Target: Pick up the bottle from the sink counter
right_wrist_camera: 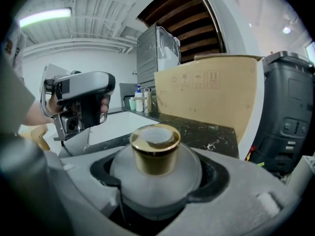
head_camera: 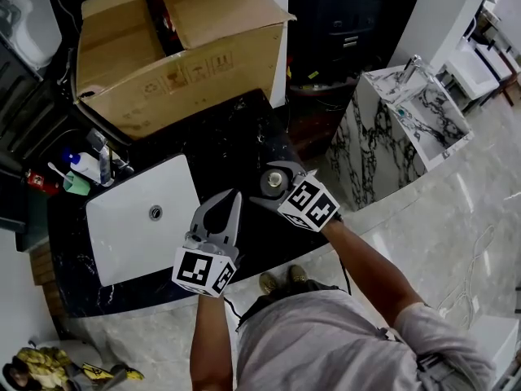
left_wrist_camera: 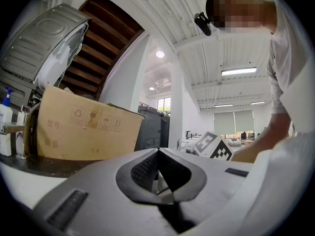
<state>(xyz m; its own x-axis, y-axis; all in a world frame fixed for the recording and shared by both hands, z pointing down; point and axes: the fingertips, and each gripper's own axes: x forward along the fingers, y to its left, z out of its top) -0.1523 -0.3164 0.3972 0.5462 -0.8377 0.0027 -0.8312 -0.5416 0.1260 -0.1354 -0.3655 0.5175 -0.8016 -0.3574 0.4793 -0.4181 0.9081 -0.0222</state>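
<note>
A round frosted bottle (head_camera: 273,184) with a gold cap (right_wrist_camera: 155,154) sits between the jaws of my right gripper (head_camera: 262,182), which is shut on its body (right_wrist_camera: 156,178). It is held over the black sink counter (head_camera: 236,141), to the right of the basin; whether it touches the counter I cannot tell. My left gripper (head_camera: 235,194) is shut with nothing in it, its jaws meeting at the tip (left_wrist_camera: 157,151). It hovers at the counter's front edge, just left of the bottle. In the right gripper view the left gripper (right_wrist_camera: 81,102) shows with a hand around it.
A white basin (head_camera: 142,218) is set into the counter, with a faucet (head_camera: 103,160), a pump bottle (head_camera: 81,166) and a green cup (head_camera: 76,186) behind it. A large open cardboard box (head_camera: 179,51) fills the counter's far end. A marble pedestal sink (head_camera: 423,108) stands at the right.
</note>
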